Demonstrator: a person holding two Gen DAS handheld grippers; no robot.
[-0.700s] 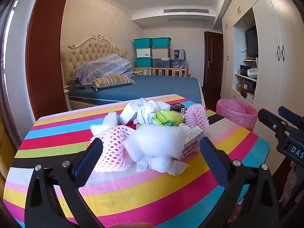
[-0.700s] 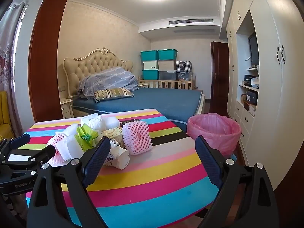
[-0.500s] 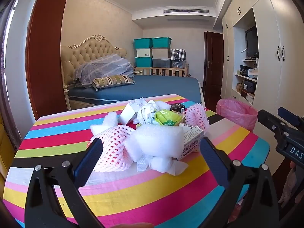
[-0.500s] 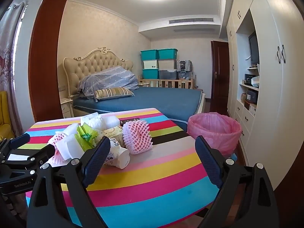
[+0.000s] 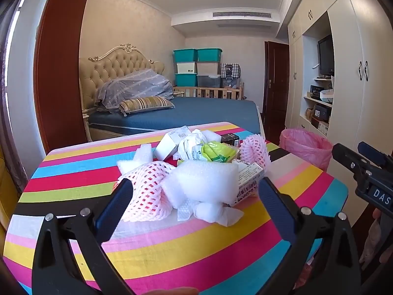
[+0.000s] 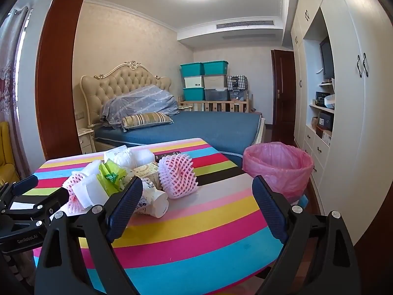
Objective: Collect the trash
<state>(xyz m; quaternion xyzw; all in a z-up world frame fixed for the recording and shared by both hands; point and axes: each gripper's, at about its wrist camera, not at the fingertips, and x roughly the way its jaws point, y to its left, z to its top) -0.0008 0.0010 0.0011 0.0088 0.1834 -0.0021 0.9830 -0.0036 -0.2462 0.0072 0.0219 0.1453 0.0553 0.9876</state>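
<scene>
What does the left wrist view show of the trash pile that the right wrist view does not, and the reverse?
Only the left wrist view shows the crumpled tissue at the pile's near edge. Only the right wrist view shows the tipped paper cup and the inside of the pink-lined bin. Both show the pink foam net, the green wrapper and the striped table.

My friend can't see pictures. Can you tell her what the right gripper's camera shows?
The open right gripper hovers over a rainbow-striped table with a pile of trash: pink foam nets, a paper cup, green wrappers. A pink-lined bin stands beyond the table, with a blue bed behind.
</scene>
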